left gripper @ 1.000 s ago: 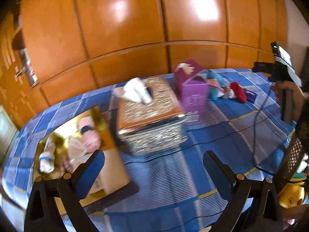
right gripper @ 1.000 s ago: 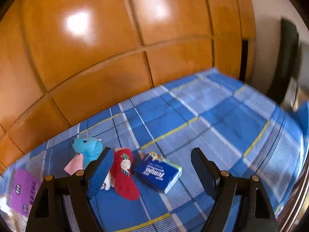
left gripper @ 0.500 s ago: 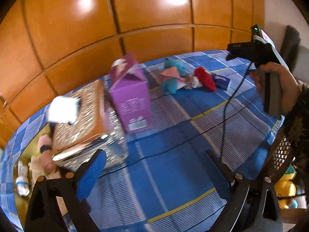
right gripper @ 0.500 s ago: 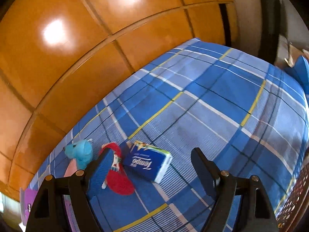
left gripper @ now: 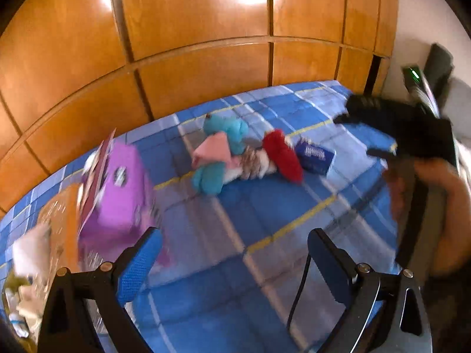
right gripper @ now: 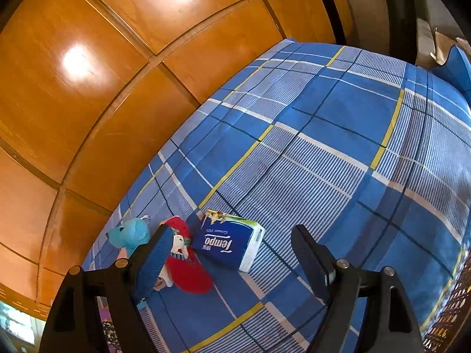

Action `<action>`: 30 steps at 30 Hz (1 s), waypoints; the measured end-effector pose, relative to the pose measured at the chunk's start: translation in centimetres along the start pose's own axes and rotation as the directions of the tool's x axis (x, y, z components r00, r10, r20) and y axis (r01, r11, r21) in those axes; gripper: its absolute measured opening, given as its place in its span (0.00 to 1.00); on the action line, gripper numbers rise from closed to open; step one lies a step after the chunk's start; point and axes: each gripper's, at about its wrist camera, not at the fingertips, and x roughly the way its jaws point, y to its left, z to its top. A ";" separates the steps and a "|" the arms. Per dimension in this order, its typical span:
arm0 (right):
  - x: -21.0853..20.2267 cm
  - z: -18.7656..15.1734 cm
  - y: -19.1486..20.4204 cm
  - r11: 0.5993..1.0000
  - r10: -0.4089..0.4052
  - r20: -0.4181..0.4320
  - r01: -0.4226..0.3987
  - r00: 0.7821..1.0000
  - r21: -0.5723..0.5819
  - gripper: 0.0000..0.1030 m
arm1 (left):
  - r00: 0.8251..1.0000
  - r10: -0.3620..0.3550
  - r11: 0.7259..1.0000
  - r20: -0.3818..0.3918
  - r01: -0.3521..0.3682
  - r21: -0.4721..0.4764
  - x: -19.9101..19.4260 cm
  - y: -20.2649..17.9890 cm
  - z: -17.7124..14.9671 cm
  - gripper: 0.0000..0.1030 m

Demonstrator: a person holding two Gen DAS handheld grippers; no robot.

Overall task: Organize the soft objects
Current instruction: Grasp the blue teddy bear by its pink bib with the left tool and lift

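Evidently the soft things lie clustered on the blue plaid bed (right gripper: pixel 338 153): a blue plush toy (left gripper: pixel 226 129), a red stocking (right gripper: pixel 188 267) and a Tempo tissue pack (right gripper: pixel 226 244), each touching its neighbour. Just short of them hangs the right tool (right gripper: pixel 229 256), released and empty; the left tool (left gripper: pixel 232 261) is spread too, farther back. Approach seems the step in hand; next, choose one item and straddle it.

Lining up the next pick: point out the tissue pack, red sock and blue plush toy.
tissue pack (right gripper: pixel 225 245), right wrist view, blue printed face.
red sock (right gripper: pixel 191 276), right wrist view, lower red part.
blue plush toy (right gripper: pixel 131 233), right wrist view, head.
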 end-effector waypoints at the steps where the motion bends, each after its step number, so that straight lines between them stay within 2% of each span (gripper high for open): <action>1: 0.0 0.0 0.0 1.000 0.006 0.003 -0.006 1.000 0.004 0.81 | 1.000 -0.004 1.000 -0.002 0.004 -0.012 0.6 -0.1 1.0 0.97; 5: -0.1 0.1 -0.3 0.999 0.038 -0.005 -0.038 0.999 0.025 0.81 | 0.999 0.038 0.999 -0.004 -0.038 -0.032 3.9 -0.3 4.4 0.97; 11: 0.4 0.0 -0.2 0.996 0.081 -0.036 -0.080 0.996 0.034 0.81 | 0.990 0.112 0.989 -0.083 -0.119 -0.090 10.3 1.2 8.0 0.97; 16: 0.8 -0.1 0.0 0.993 0.112 -0.062 -0.110 0.992 0.037 0.81 | 0.980 0.116 0.983 -0.163 -0.137 -0.119 14.9 2.4 10.2 0.97; 21: 1.0 -0.1 0.0 0.990 0.132 -0.073 -0.129 0.988 0.048 0.81 | 0.969 0.131 0.979 -0.211 -0.160 -0.124 18.8 3.1 11.1 0.96; 22: 1.0 -0.1 0.0 0.990 0.134 -0.076 -0.131 0.988 0.047 0.81 | 0.968 0.113 0.979 -0.223 -0.147 -0.141 19.4 3.3 11.2 0.90; 24: 1.1 -0.1 0.2 0.990 0.135 -0.079 -0.132 0.988 0.041 0.81 | 0.966 0.035 0.974 -0.256 -0.090 -0.208 20.9 3.9 10.9 0.63; 25: 1.1 -0.1 0.2 0.990 0.137 -0.079 -0.135 0.987 0.039 0.81 | 0.961 0.021 0.970 -0.275 -0.086 -0.227 21.3 4.0 10.7 0.46; 30: 1.0 -0.2 0.9 0.988 0.154 -0.078 -0.155 0.985 0.002 0.81 | 0.969 0.019 0.967 -0.245 -0.080 -0.243 20.3 4.0 10.0 0.41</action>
